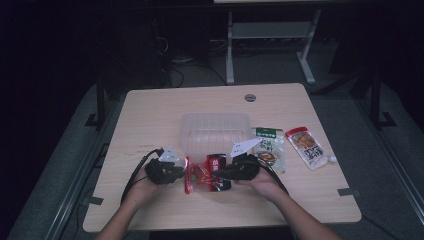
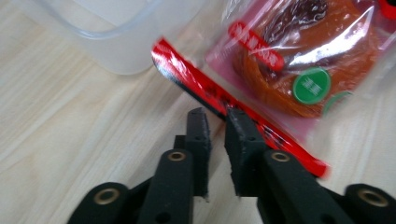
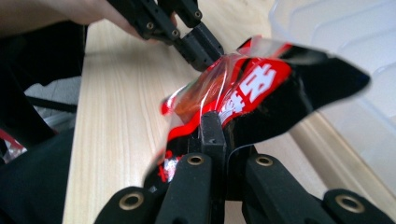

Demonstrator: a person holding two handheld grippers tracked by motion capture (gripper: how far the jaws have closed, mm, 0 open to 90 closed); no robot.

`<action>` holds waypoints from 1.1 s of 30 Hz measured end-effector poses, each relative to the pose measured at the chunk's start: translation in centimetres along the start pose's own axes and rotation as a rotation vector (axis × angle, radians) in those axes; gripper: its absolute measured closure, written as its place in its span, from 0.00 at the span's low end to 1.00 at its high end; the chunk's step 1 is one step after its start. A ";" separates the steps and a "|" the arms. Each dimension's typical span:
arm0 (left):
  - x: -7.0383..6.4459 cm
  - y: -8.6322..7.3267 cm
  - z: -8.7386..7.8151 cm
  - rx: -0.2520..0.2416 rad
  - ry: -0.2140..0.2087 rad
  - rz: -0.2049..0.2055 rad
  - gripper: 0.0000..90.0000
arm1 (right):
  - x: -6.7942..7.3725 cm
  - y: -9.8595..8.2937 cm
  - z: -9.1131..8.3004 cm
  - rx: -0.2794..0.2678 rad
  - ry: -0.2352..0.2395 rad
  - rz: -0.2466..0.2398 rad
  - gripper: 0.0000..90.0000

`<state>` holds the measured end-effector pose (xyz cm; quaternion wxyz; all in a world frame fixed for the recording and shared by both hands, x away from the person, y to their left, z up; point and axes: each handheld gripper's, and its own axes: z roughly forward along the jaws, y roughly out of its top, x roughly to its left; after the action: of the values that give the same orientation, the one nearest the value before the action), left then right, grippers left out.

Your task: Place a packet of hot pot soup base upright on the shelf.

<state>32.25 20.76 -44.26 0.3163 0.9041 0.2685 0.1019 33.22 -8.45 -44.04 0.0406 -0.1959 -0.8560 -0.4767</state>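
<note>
The right tongs [image 3: 212, 122] are closed on the right end of a red and clear plastic snack packet [image 1: 205, 177], while the left tongs [image 2: 217, 116] stand a little open, their jaws at either side of the packet's red sealed edge [image 2: 224, 100], so I cannot tell if they grip it. Both hands come from the near side of the pale wooden counter [image 1: 150, 112], facing each other, with the packet between them, just in front of a clear plastic box [image 1: 215, 131]. The white writing on the packet is too blurred to read; to the right lie a green-topped food pouch [image 1: 270, 147] and a red-topped pouch [image 1: 307, 147], well apart from the tongs.
</note>
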 end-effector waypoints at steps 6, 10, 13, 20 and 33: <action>0.2 -0.3 -0.5 -0.014 0.006 -0.005 0.69 | 0.2 0.5 -1.1 -0.047 0.003 -0.009 1.00; 0.1 -0.3 -0.6 -0.039 -0.020 -0.022 0.59 | 0.4 0.7 -1.7 -0.065 0.008 -0.016 1.00; -0.3 -0.2 -0.9 -0.046 -0.032 -0.016 0.52 | 0.7 1.0 -2.0 -0.072 0.012 -0.025 1.00; -0.9 -0.6 -1.6 -0.050 -0.051 -0.027 0.42 | 1.0 1.4 -3.0 -0.095 0.004 -0.048 1.00; -1.5 -1.0 -1.7 -0.038 -0.066 -0.061 0.29 | 0.5 2.5 -6.3 -0.122 -0.051 -0.068 1.00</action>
<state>29.99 21.51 -43.63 0.3452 0.8922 0.2833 0.0676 32.96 -12.38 -38.52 -0.0094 -0.1808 -0.8323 -0.5239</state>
